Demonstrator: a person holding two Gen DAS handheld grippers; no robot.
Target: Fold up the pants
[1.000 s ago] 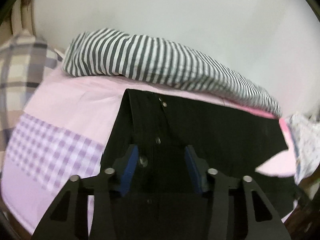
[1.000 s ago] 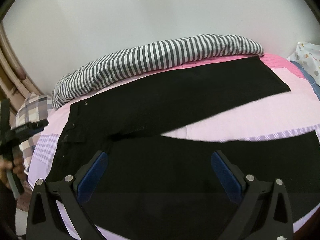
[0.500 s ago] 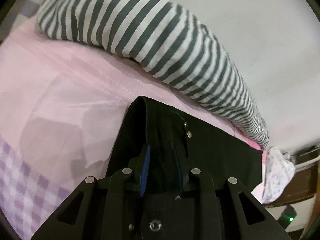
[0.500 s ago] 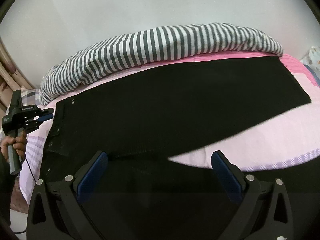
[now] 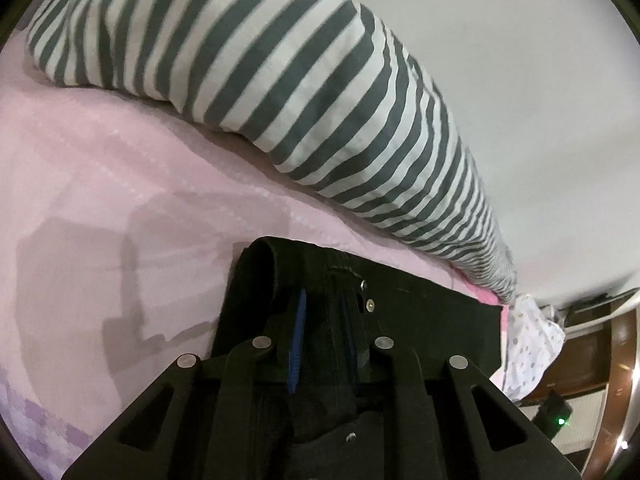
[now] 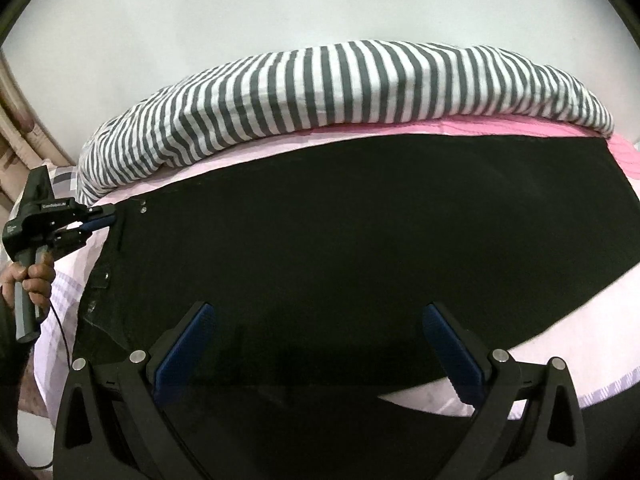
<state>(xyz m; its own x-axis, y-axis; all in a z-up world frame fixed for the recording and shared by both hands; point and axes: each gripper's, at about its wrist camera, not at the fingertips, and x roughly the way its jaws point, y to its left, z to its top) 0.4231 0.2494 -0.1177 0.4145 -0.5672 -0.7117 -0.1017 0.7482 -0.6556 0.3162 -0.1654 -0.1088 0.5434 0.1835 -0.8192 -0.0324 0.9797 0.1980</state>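
Pants (image 6: 360, 248): I see black, matte, heavy cloth lying flat on the pink bed sheet (image 5: 120, 200), waistband to my left, legs running right.
Left gripper (image 5: 320, 332): closing on the waistband corner; cloth bunches between the blue pads, which appear to press it.
Right gripper (image 6: 320, 344): wide open above the near leg, holding nothing.
Risk: I judge the left pinch may catch one layer only, so a lift would drag the pants askew.
Risk: the striped pillow (image 6: 340, 92) lies just beside the far edge and could snag a fold.
Textures: sheet smooth, pillow cover creased.
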